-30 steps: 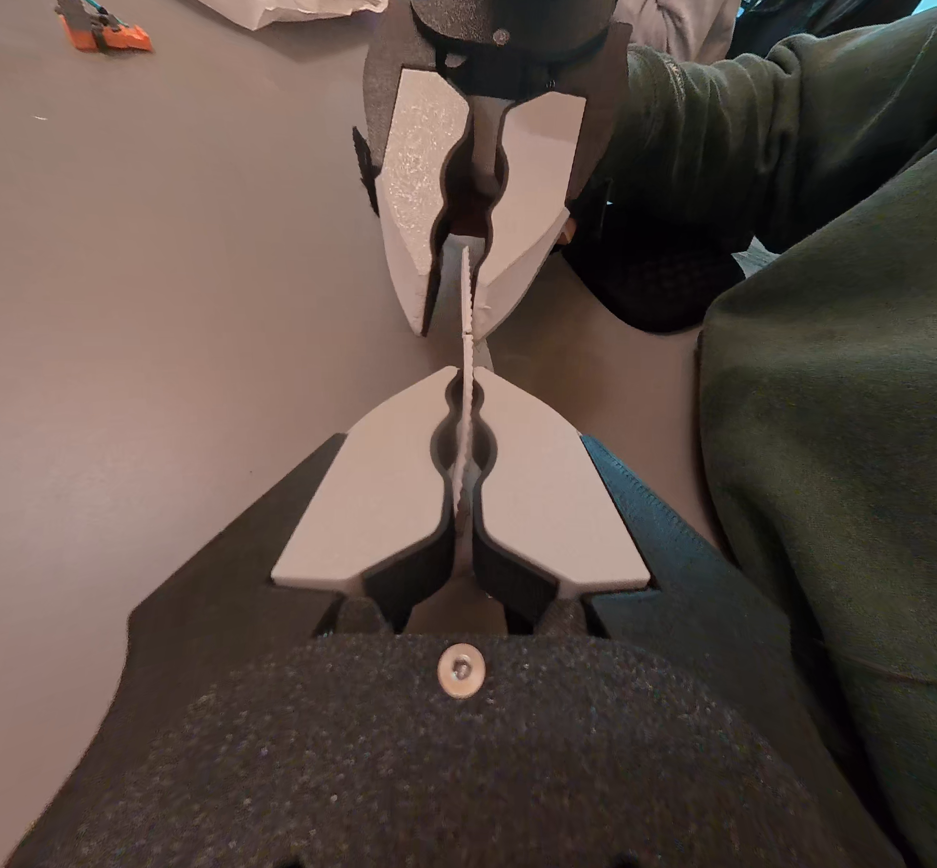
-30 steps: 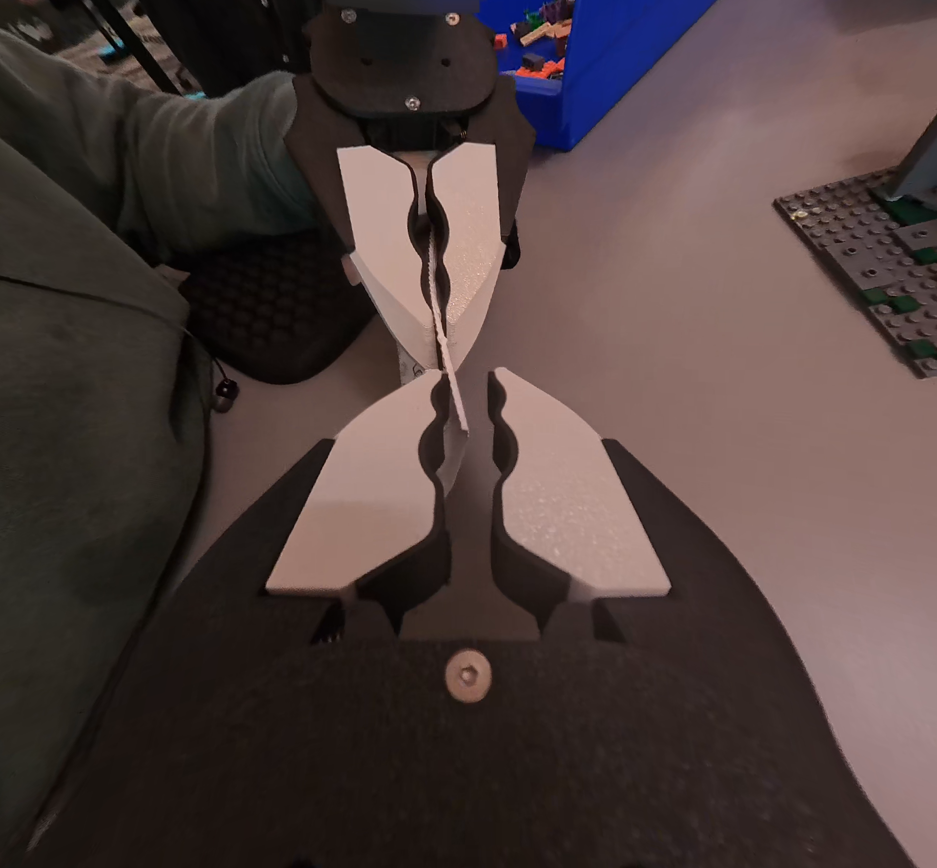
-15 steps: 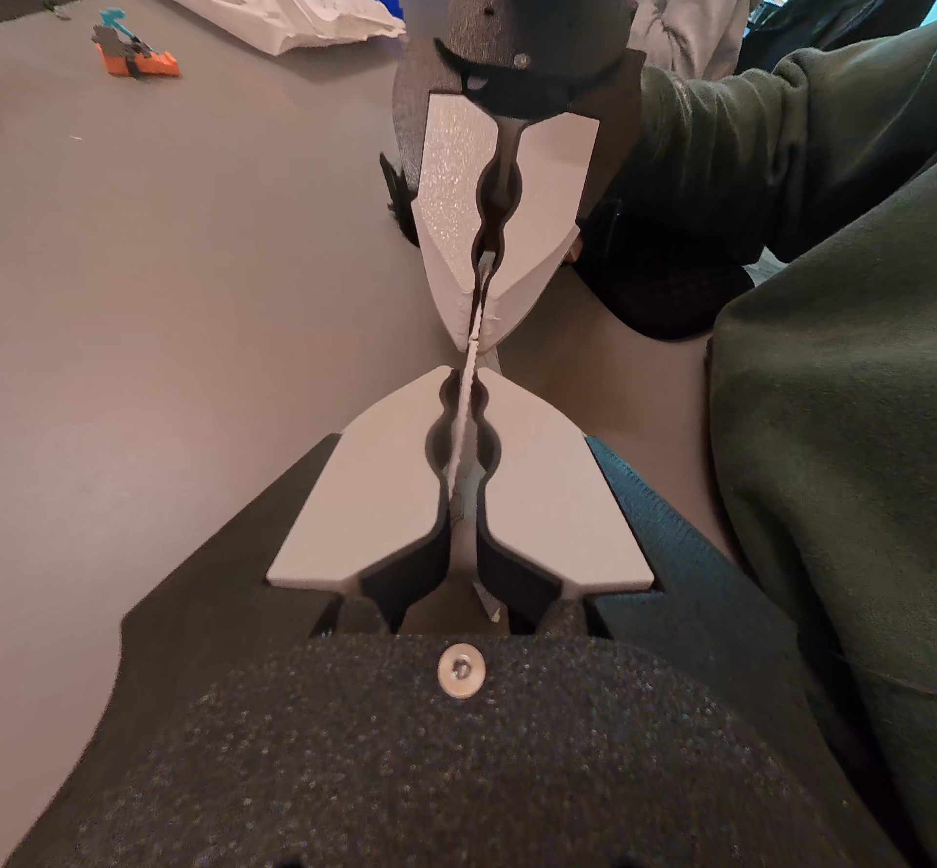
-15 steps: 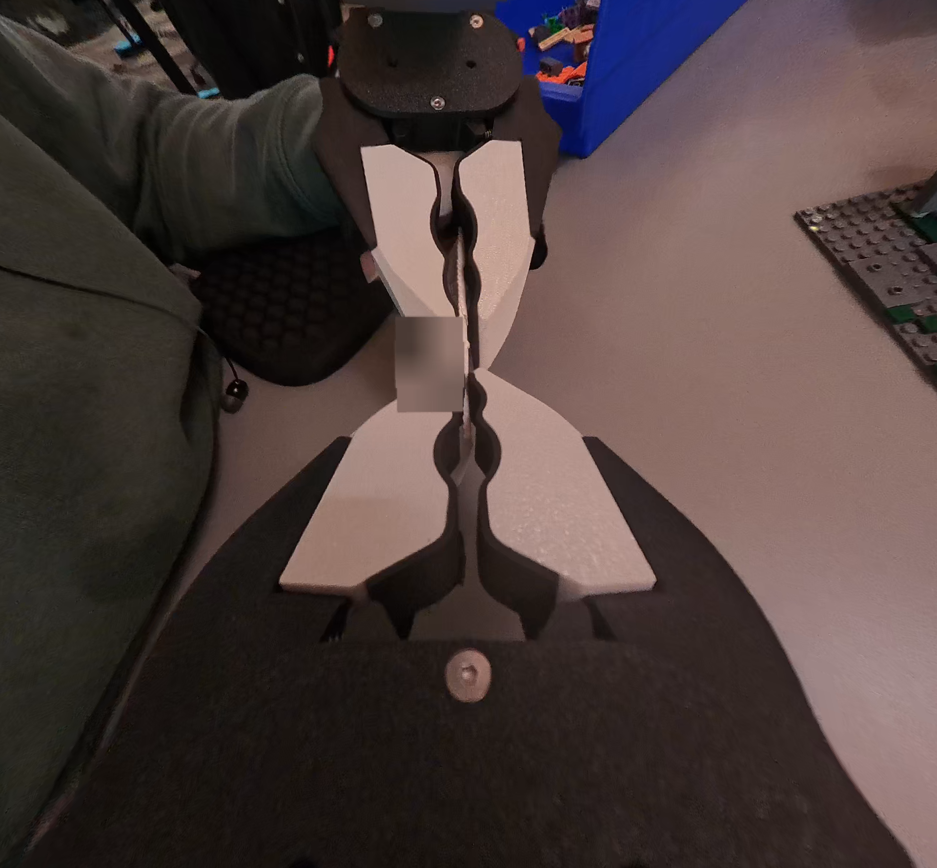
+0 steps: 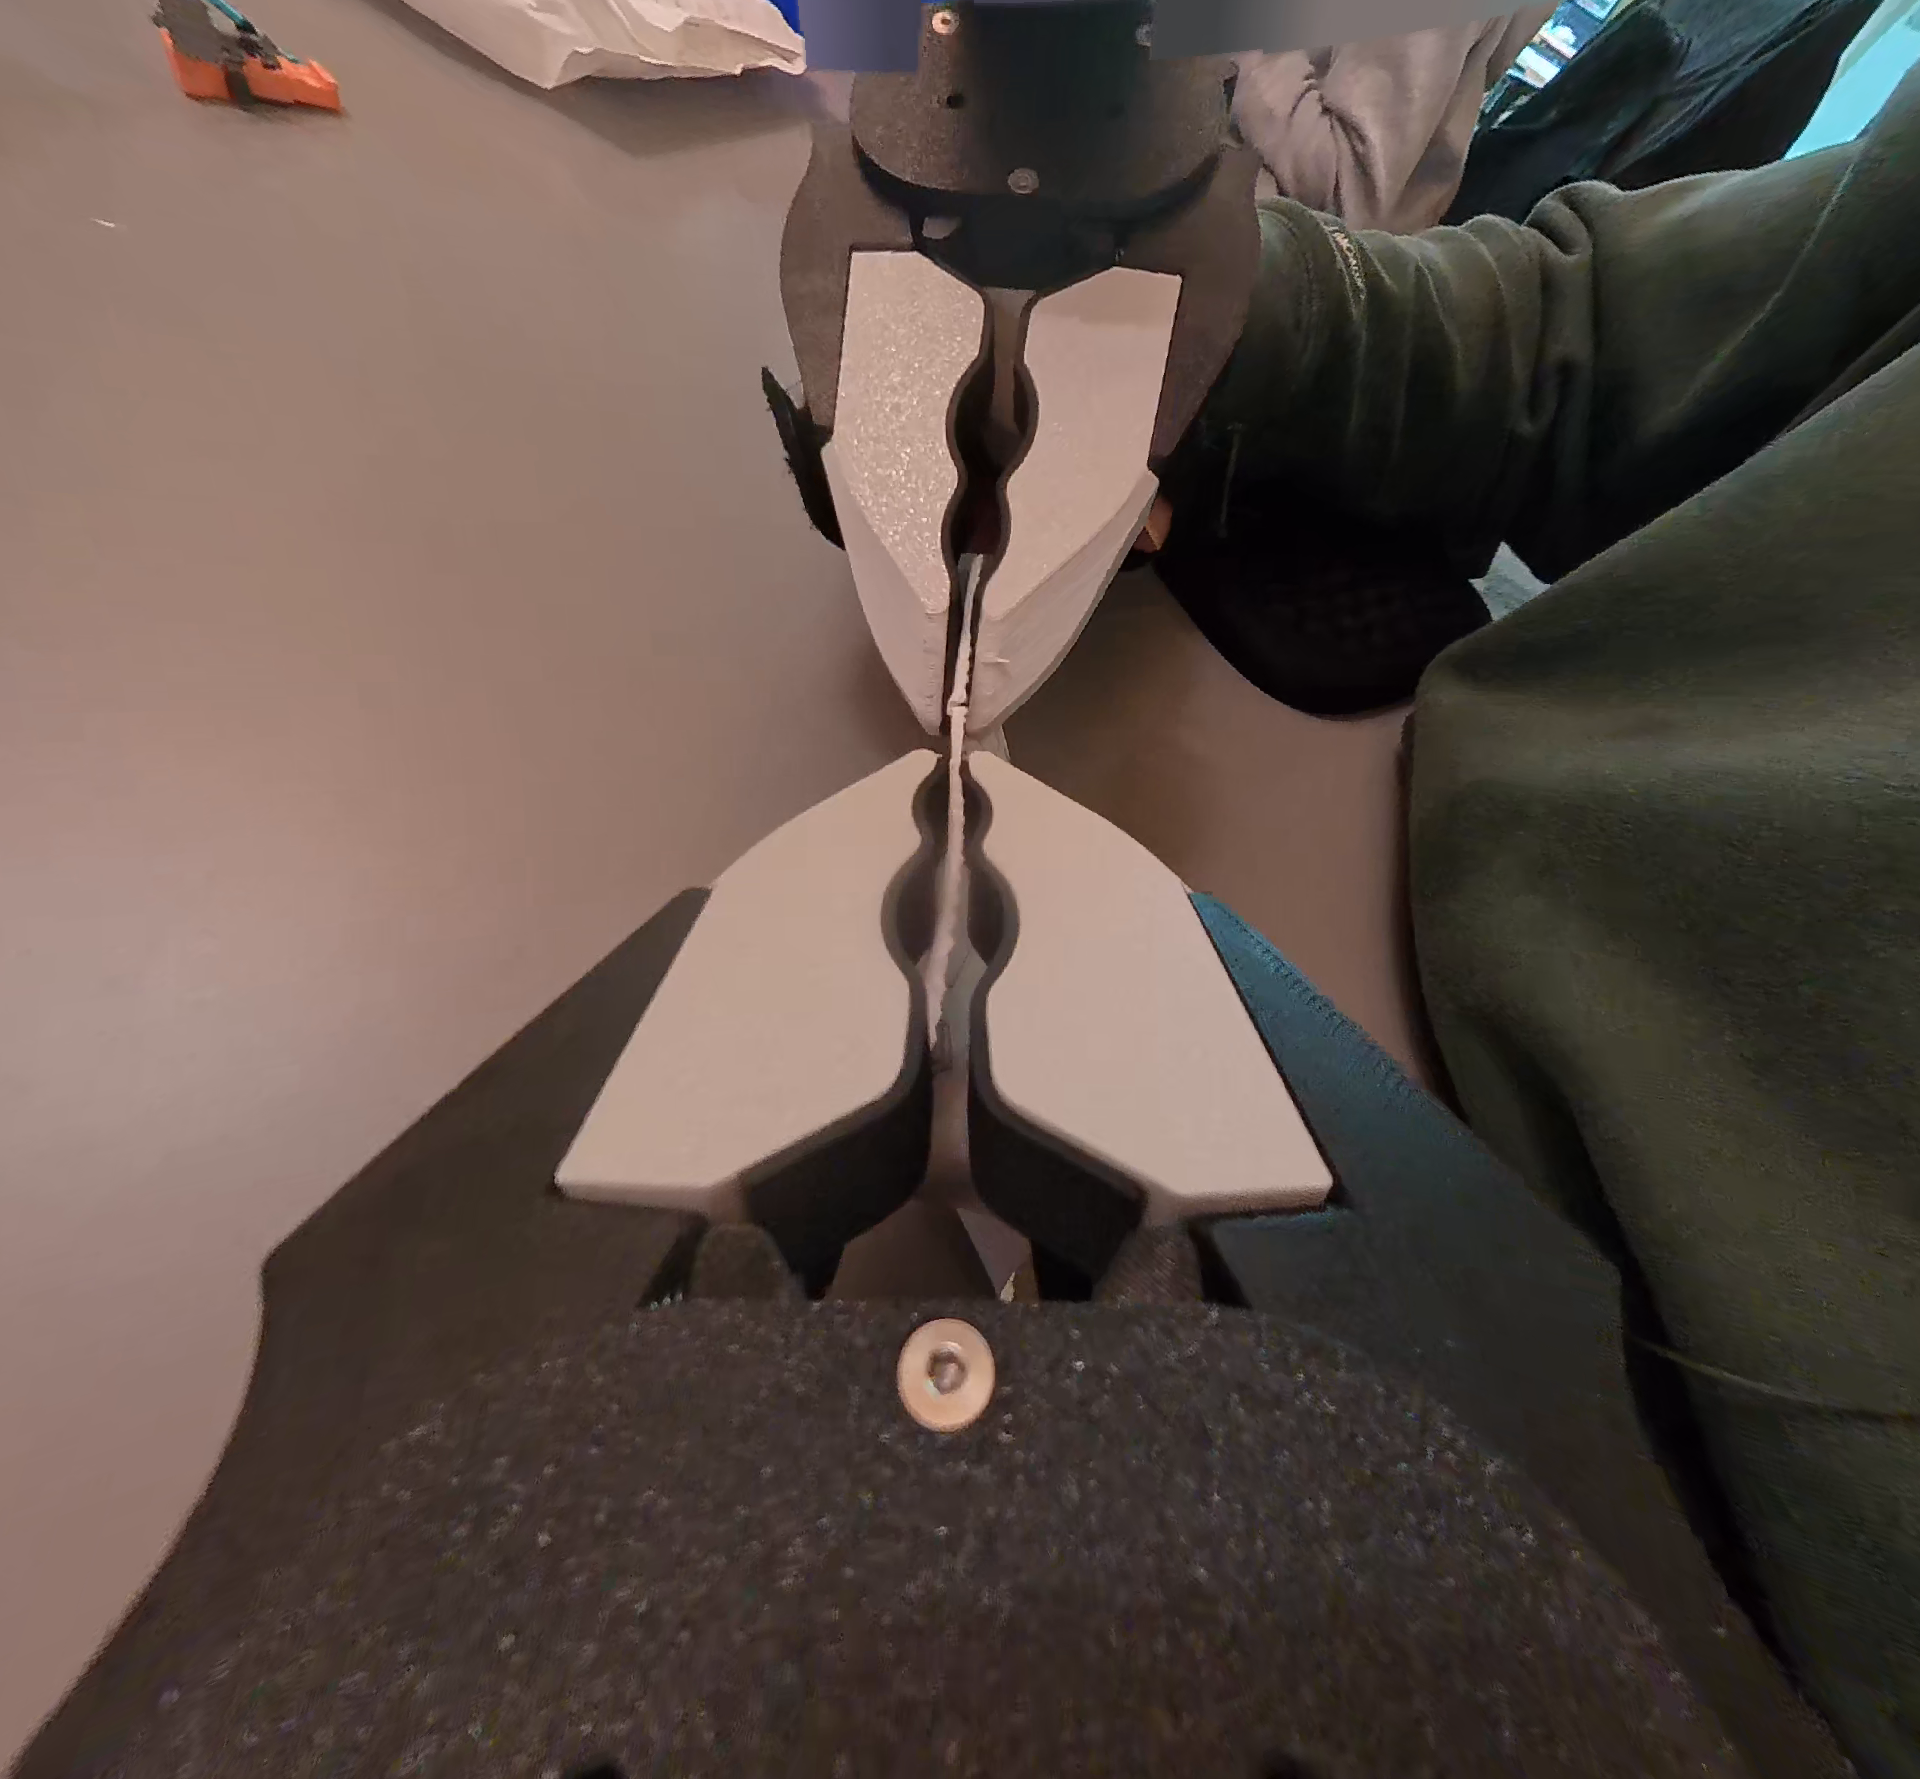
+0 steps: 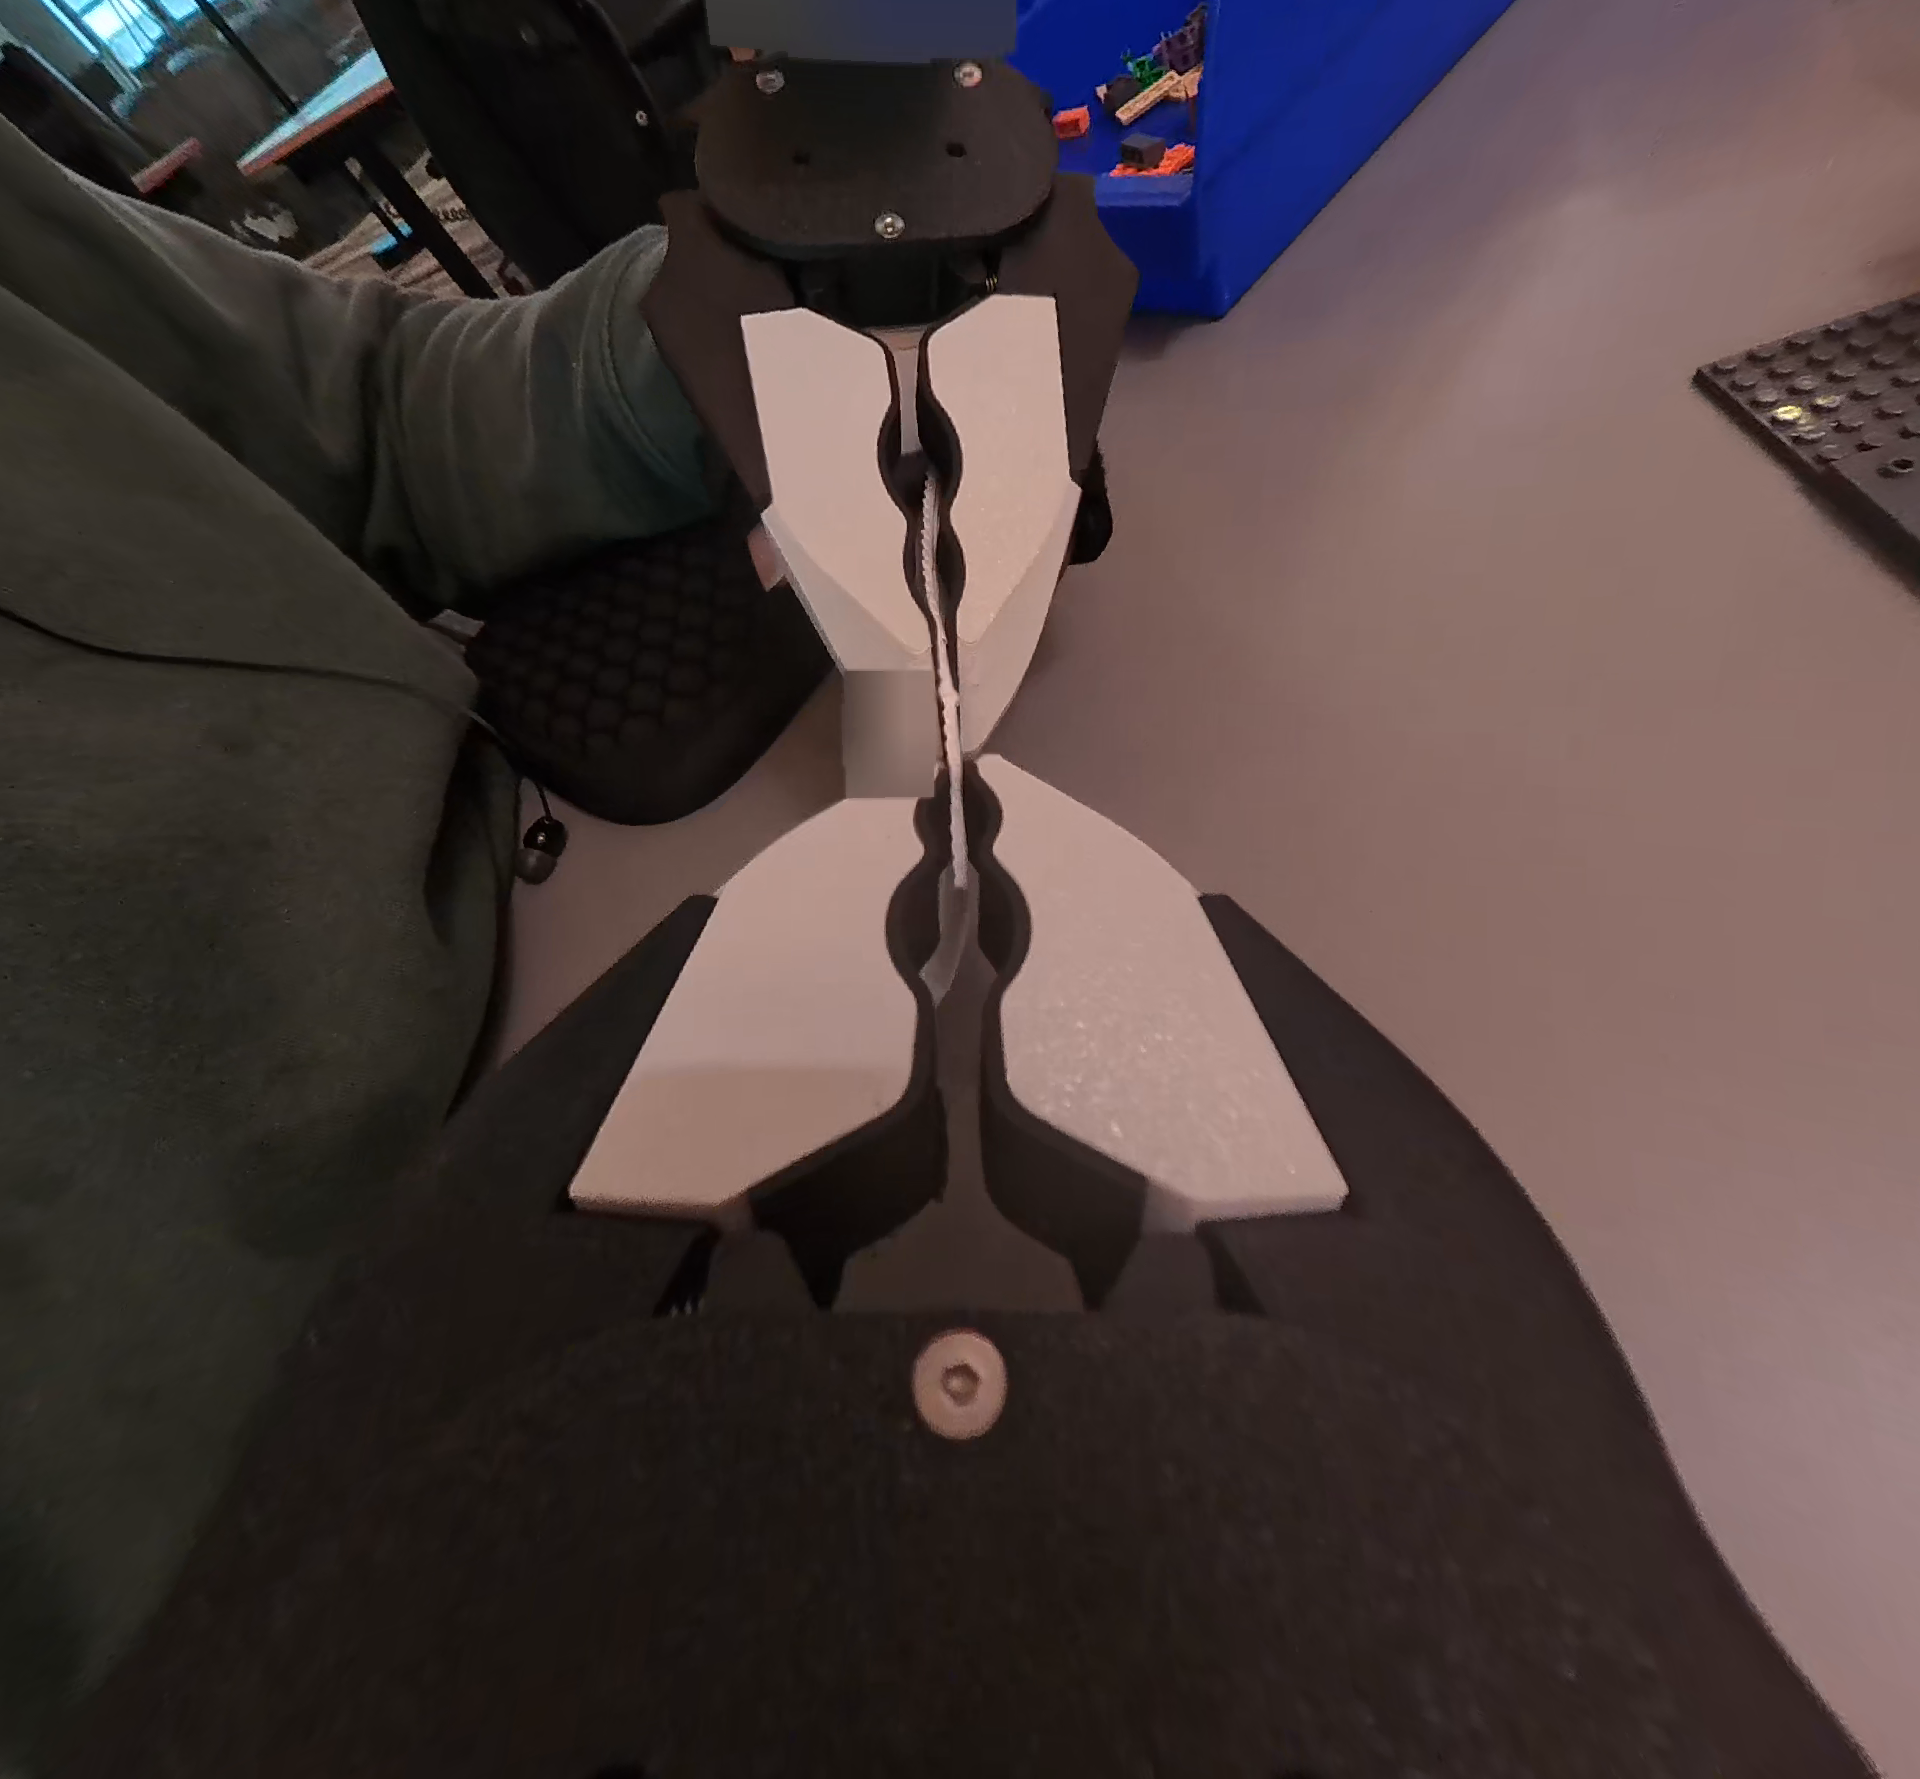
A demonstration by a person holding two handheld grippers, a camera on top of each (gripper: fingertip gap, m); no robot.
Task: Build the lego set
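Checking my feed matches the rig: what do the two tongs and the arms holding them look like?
Both match: the left tongs and right tongs have pale grey wedge fingers with wavy black-lined inner edges, on grainy black bodies with a silver screw. Each arm wears a dark green sleeve.

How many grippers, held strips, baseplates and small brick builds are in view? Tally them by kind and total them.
Grippers: 2 (left gripper, right gripper)
White serrated strip, pinched by both sets of fingers: 1
Dark grey baseplate: 1
Small orange-and-teal build: 1
Total: 5
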